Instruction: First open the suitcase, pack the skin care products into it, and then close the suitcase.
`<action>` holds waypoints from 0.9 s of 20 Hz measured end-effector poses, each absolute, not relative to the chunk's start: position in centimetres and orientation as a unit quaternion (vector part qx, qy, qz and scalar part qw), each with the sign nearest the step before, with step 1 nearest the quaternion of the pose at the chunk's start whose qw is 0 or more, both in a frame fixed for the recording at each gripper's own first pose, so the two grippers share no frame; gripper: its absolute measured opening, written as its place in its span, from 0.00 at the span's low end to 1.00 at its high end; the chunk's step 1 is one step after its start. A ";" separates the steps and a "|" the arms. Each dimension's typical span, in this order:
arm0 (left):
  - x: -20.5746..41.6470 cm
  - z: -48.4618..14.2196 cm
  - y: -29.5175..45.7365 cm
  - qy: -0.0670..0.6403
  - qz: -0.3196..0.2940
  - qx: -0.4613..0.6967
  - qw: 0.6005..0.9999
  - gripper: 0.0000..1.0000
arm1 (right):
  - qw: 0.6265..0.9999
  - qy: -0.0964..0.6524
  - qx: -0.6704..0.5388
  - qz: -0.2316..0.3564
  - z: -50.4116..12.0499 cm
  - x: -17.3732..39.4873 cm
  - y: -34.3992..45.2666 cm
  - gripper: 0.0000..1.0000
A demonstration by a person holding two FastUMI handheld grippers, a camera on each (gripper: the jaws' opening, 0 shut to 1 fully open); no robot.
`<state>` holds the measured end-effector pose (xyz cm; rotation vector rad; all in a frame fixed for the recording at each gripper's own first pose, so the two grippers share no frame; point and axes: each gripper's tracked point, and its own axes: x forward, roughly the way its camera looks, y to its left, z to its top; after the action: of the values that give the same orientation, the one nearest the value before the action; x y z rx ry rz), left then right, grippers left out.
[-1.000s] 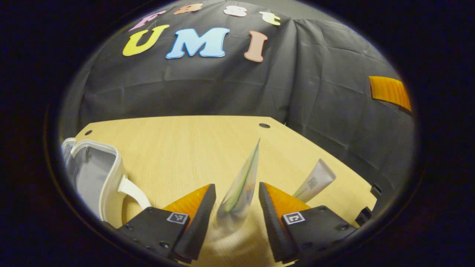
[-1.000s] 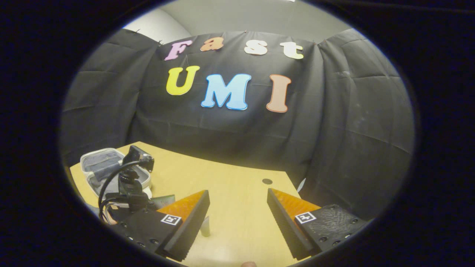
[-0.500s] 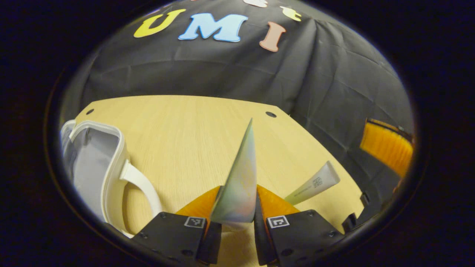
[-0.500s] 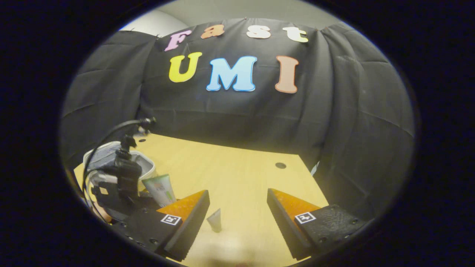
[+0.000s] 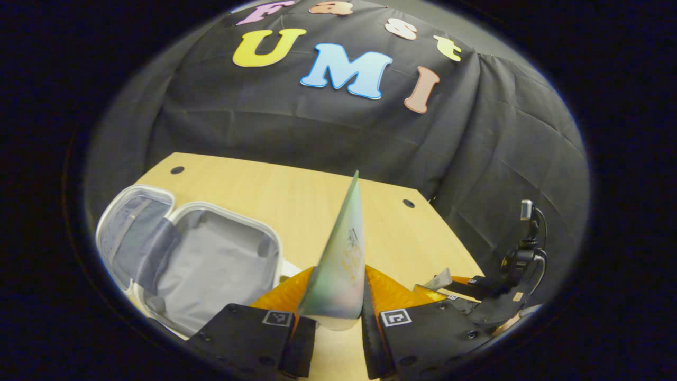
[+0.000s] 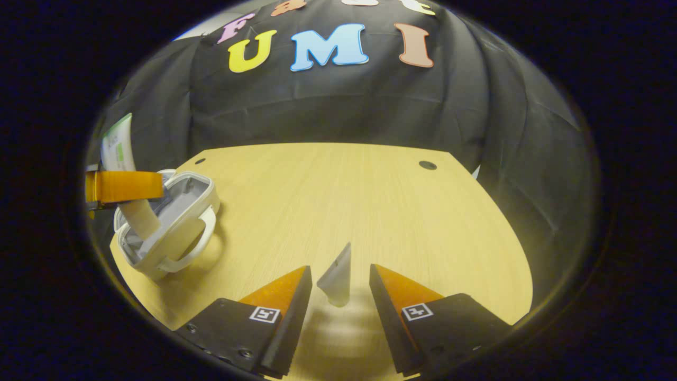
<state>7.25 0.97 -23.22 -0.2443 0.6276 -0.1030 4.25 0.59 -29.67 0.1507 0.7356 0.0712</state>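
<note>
— Lifted since a moment ago: the left gripper [image 5: 338,312] has raised the green tube [image 5: 341,264] clear of the worktop [image 5: 296,196], both fingers pinching its lower end, and the right gripper [image 6: 336,296] has come down around the grey tube [image 6: 337,275]

— Where's the suitcase [image 5: 206,264]?

— At the worktop's left, lid open, grey lining showing. The green tube hangs near its right edge. The right gripper's fingers are spread, one either side of the grey tube, not touching it
</note>
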 end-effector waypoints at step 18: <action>6.5 -27.6 19.3 0.366 -0.017 -0.049 0.929 0.92 | 0.920 0.331 0.153 0.143 -15.9 0.2 22.7 0.22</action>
<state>6.53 19.30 -27.56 -0.1008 0.7496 -0.0348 0.23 22.70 -15.86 0.3150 0.6798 0.2947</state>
